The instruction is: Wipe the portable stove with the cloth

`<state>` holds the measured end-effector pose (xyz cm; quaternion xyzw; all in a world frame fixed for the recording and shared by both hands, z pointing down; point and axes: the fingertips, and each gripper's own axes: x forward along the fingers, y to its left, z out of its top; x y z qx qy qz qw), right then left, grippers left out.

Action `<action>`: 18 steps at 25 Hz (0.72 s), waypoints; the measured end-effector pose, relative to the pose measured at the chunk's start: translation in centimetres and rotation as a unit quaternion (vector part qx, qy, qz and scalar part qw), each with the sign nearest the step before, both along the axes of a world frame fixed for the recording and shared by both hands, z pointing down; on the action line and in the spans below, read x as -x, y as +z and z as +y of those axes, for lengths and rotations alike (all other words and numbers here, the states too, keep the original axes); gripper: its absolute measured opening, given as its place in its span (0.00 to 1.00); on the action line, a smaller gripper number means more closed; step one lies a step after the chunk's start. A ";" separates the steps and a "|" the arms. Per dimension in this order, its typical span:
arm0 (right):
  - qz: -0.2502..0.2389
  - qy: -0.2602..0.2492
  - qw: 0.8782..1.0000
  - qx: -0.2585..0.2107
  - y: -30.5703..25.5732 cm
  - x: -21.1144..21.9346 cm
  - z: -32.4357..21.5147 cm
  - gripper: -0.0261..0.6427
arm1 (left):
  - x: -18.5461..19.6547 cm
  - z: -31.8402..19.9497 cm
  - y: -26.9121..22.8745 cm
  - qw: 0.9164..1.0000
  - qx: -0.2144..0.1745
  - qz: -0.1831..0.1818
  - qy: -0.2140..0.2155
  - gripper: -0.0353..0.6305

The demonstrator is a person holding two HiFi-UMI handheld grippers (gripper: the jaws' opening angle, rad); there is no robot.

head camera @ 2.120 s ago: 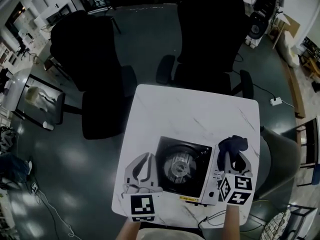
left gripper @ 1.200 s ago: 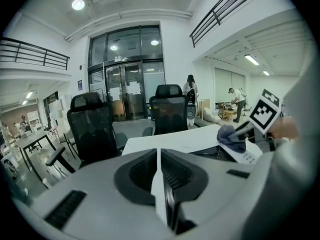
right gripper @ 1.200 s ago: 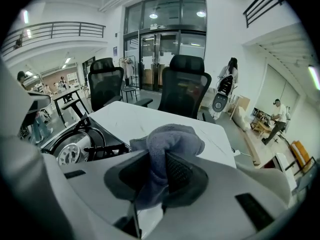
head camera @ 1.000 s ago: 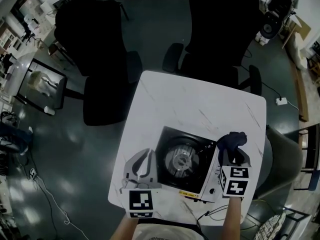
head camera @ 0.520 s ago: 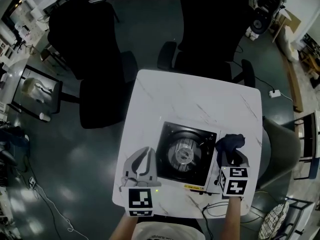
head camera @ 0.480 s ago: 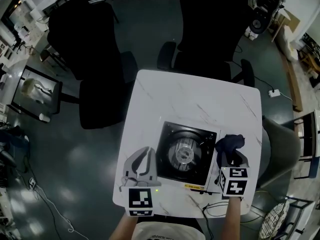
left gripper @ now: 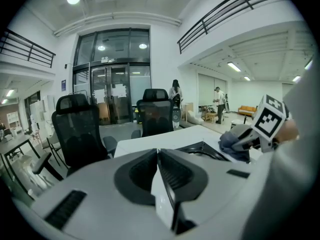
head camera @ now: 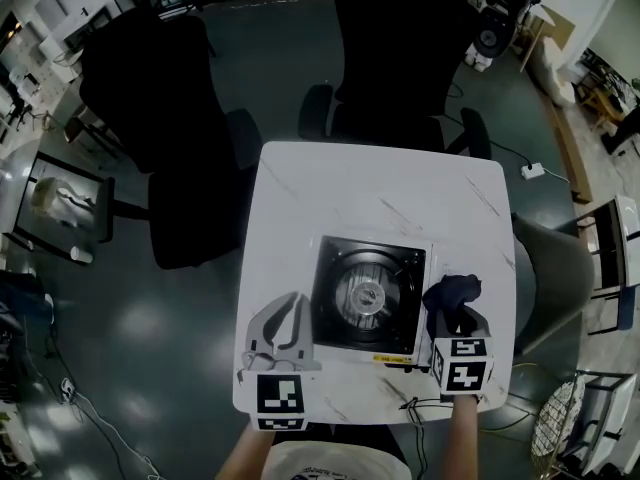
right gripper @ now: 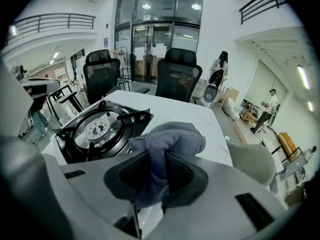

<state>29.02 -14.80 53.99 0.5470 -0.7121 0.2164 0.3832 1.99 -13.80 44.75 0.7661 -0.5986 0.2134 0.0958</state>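
Observation:
The portable stove [head camera: 366, 294] is black with a round burner and sits on the white marble table [head camera: 380, 194], near its front. My right gripper [head camera: 455, 313] hovers just right of the stove, shut on a bunched dark blue-grey cloth [head camera: 451, 293]. In the right gripper view the cloth [right gripper: 170, 139] bulges out between the jaws, with the stove [right gripper: 100, 130] ahead to the left. My left gripper [head camera: 288, 318] rests left of the stove, its jaws pressed together on nothing; the left gripper view shows the gripper [left gripper: 157, 160] shut and the stove's edge [left gripper: 202, 149] to its right.
Two black office chairs [head camera: 150, 88] [head camera: 400, 48] stand beyond the table's far edge. A grey seat [head camera: 545, 278] is at the table's right. A cable [head camera: 420, 405] hangs off the front edge near the stove. People stand far off in the hall [right gripper: 219, 69].
The head camera has shifted, so the table sits a little higher and further left in view. Both grippers keep their places beside the stove, the right one still holding the cloth.

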 end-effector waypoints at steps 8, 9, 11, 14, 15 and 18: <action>0.010 0.021 1.000 0.009 0.2 0.1 3.6 0.18 | 0.1 1.2 -0.1 1.000 -0.001 0.006 0.026 0.10; 0.012 0.024 1.000 0.010 0.2 0.2 4.1 0.18 | 0.1 1.3 -0.2 1.000 -0.002 0.006 0.029 0.10; 0.015 0.029 0.999 0.014 0.2 0.3 5.0 0.18 | 0.2 1.6 -0.3 0.999 -0.002 0.007 0.035 0.10; 0.019 0.037 0.999 0.016 0.4 0.4 6.2 0.18 | 0.2 2.1 -0.2 0.999 -0.001 0.008 0.043 0.10; 0.019 0.041 0.999 0.016 0.3 0.4 6.5 0.18 | 0.2 2.3 -0.1 0.999 0.000 0.008 0.047 0.10; 0.020 0.052 0.998 0.018 0.2 0.6 7.4 0.18 | 0.4 2.7 -0.1 0.998 0.001 0.011 0.055 0.10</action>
